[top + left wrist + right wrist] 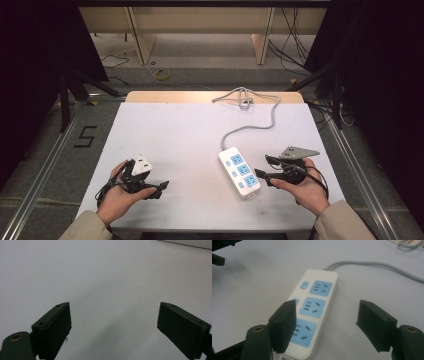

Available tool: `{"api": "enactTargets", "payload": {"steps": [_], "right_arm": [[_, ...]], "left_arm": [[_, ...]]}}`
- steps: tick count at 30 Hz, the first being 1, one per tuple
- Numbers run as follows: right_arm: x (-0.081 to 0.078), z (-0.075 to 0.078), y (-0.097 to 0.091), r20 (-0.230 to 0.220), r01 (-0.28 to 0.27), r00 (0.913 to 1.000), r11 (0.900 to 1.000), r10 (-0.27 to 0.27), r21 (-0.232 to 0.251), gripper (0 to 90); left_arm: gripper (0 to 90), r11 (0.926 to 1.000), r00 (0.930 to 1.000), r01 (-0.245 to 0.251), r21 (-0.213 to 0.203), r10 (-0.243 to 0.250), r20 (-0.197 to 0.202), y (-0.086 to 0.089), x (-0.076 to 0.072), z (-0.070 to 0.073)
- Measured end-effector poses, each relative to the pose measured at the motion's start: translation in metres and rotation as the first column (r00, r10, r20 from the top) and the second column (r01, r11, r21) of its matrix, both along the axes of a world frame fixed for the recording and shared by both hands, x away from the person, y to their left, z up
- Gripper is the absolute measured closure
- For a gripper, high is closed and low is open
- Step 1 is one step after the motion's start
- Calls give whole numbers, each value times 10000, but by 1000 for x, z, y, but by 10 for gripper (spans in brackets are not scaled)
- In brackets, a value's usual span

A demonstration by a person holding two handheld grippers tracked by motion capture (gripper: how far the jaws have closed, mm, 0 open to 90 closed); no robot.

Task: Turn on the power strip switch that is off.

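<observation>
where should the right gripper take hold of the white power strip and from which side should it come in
Probably across the narrow width of the power strip, at the near end by the right gripper, coming from above with one jaw on each long side. The strip lies flat on the table, and its long sides look straight and parallel. Its grey cable leaves the far end, so the near end is free.

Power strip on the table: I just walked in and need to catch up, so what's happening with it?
A person holds tongs in each hand at a white table. The right tongs stand open just beside the white power strip, gripping nothing. The left tongs are open too, over bare table. The strip's grey cord runs to the far edge.
</observation>
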State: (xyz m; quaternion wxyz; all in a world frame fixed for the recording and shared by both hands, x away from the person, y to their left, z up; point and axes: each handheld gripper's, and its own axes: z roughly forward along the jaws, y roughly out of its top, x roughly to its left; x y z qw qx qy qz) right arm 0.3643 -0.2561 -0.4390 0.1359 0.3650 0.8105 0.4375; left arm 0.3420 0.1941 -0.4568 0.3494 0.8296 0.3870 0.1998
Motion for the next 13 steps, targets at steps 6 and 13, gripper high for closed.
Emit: {"api": "enactTargets", "payload": {"steps": [6, 13], "right_arm": [[-11, -3, -13, 126, 213, 9997, 9997, -214, 121, 303], [-12, -5, -15, 179, 310, 9993, 9994, -313, 156, 277]], "left_arm": [[115, 10000, 10000, 63, 18, -63, -4, -1, 0, 0], [115, 9998, 9998, 168, -102, -167, 114, -3, 0, 1]]}}
